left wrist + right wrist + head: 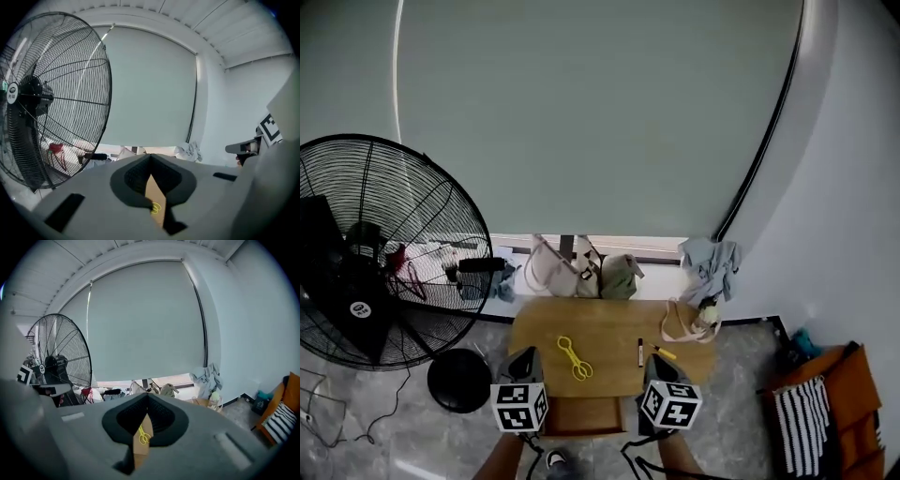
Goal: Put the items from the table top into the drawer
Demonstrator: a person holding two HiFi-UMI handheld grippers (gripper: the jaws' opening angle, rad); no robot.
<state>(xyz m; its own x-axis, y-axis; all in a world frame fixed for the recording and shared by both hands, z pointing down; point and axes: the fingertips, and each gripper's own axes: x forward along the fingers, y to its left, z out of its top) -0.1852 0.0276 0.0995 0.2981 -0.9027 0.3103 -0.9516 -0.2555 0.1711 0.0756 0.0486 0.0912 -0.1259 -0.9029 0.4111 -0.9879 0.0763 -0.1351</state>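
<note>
A small wooden table (609, 323) carries a yellow scissor-like tool (574, 357), a dark pen (639, 352) and a yellow marker (665, 352). Below its near edge a wooden drawer (581, 414) stands pulled out. My left gripper (525, 354) hangs over the table's near left corner, my right gripper (656, 358) over its near right side. Both are shut and hold nothing. In the left gripper view the left gripper (150, 157) has its jaws meeting at the tips, with the yellow tool (155, 207) below. The right gripper (147, 396) looks the same, above the yellow tool (143, 437).
A large black floor fan (375, 253) stands at the left, its round base (459, 378) beside the table. Bags (572, 272) lie behind the table and a beige bag (689, 323) on its right end. An orange chair with a striped cloth (825, 403) is at the right.
</note>
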